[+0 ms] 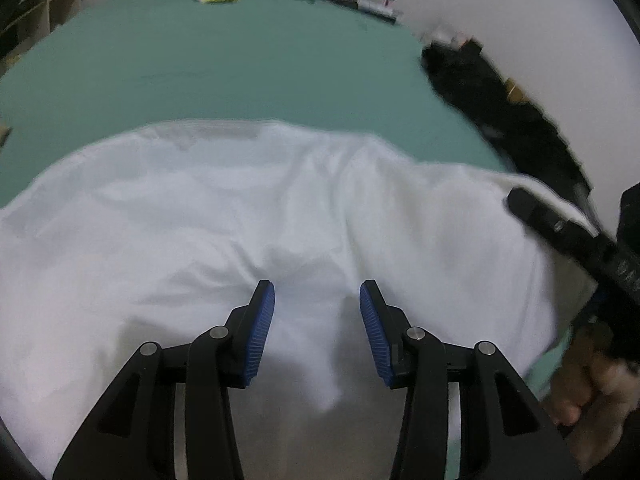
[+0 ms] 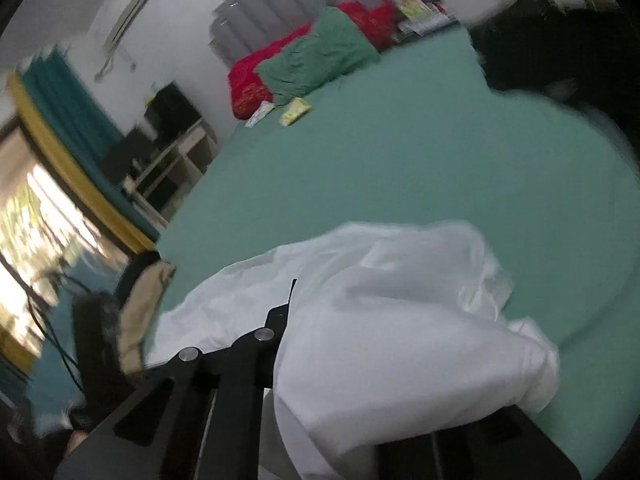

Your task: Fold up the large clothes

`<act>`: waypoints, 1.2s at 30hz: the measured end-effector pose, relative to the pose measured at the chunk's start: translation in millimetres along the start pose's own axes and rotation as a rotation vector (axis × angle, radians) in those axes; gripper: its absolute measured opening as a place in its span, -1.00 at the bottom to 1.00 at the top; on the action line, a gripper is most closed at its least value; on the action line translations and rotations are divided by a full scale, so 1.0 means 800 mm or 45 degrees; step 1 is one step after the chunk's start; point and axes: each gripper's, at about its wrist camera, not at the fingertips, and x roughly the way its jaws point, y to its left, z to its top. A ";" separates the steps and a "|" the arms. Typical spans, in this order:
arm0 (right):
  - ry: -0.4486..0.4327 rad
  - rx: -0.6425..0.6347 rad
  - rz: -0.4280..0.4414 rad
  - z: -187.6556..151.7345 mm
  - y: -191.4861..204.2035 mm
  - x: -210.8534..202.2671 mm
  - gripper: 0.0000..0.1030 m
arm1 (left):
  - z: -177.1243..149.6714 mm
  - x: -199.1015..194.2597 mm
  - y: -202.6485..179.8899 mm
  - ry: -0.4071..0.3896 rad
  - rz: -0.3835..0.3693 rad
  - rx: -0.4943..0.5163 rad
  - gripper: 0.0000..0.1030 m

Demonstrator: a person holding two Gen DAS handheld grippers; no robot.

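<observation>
A large white garment (image 1: 248, 216) lies spread on the green bed sheet (image 1: 240, 64). My left gripper (image 1: 317, 300) is open just above the garment's near part, with its blue pads (image 1: 262, 320) apart and nothing between them. In the right wrist view the white garment (image 2: 400, 320) is bunched and draped over my right gripper (image 2: 332, 344), lifted off the green bed (image 2: 400, 160); the cloth hides the fingertips. The right gripper also shows at the right edge of the left wrist view (image 1: 560, 232), over the garment's right edge.
Green and red pillows (image 2: 320, 60) and small packets (image 2: 296, 110) lie at the bed's head. A dark pile (image 1: 500, 96) sits at the bed's right edge. Shelves (image 2: 172, 160) and a bright window (image 2: 36, 220) stand to the left.
</observation>
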 end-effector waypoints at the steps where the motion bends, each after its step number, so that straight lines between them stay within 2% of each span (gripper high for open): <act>1: -0.001 -0.039 -0.021 0.004 0.013 0.001 -0.73 | 0.002 -0.013 0.007 -0.022 0.002 0.008 -0.09; 7: 0.032 -0.209 -0.112 0.020 0.090 0.017 -0.73 | 0.011 -0.105 0.076 -0.127 0.046 0.063 -0.09; 12: 0.099 -0.363 -0.134 0.016 0.163 0.047 -0.73 | -0.003 -0.156 0.156 -0.182 0.165 0.072 -0.09; 17: 0.198 -0.452 -0.086 -0.007 0.223 0.092 -0.73 | -0.027 -0.179 0.237 -0.176 0.162 -0.101 -0.09; 20: 0.278 -0.494 -0.046 -0.031 0.254 0.123 -0.73 | -0.034 -0.186 0.271 -0.174 0.122 -0.199 -0.09; 24: 0.445 -0.538 0.018 -0.071 0.290 0.170 -0.73 | -0.035 -0.194 0.301 -0.190 0.069 -0.299 -0.09; 25: 0.489 -0.550 0.030 -0.079 0.298 0.178 -0.67 | -0.038 -0.197 0.308 -0.196 0.057 -0.322 -0.09; 28: 0.643 -0.663 0.115 -0.113 0.327 0.200 -0.63 | -0.038 -0.211 0.331 -0.245 0.042 -0.390 -0.09; 29: 0.685 -0.724 0.144 -0.124 0.336 0.204 -0.54 | -0.037 -0.216 0.336 -0.262 0.045 -0.403 -0.09; 31: 0.767 -0.818 0.236 -0.144 0.357 0.206 0.15 | -0.034 -0.219 0.340 -0.284 0.052 -0.424 -0.09; 33: 0.771 -0.906 0.307 -0.161 0.374 0.195 0.45 | -0.034 -0.217 0.340 -0.284 0.053 -0.439 -0.09; 36: 0.757 -0.985 0.290 -0.170 0.375 0.178 0.53 | -0.030 -0.207 0.329 -0.262 0.042 -0.405 -0.09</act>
